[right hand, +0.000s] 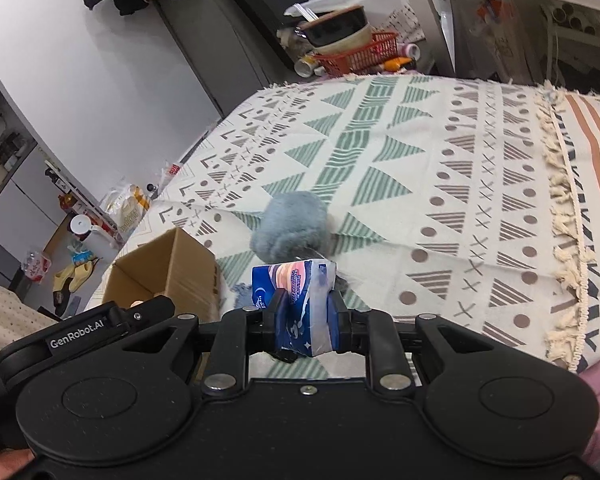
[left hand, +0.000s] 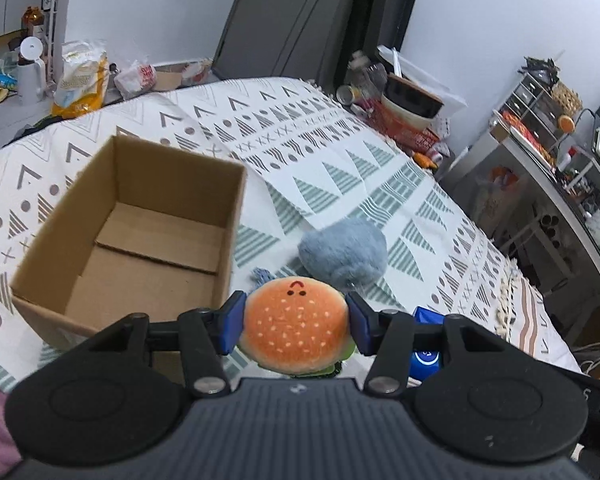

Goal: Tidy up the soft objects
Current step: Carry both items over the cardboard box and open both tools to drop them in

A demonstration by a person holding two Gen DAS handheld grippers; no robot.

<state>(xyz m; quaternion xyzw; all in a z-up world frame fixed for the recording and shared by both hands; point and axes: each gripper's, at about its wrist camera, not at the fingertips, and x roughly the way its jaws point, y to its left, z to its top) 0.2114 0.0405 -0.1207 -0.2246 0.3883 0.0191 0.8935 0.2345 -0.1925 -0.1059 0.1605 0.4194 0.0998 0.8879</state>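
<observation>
Left gripper [left hand: 296,326] jaws clamp an orange plush burger [left hand: 297,326] beside the open brown cardboard box [left hand: 140,236]; right gripper [right hand: 302,320] jaws squeeze a blue tissue pack [right hand: 300,308]

We've got our left hand-held gripper [left hand: 296,326] clamped on a burger plush [left hand: 296,330], blue pads on each side. Our right hand-held gripper [right hand: 302,320] is squeezing a tissue pack [right hand: 296,304], held level.
</observation>
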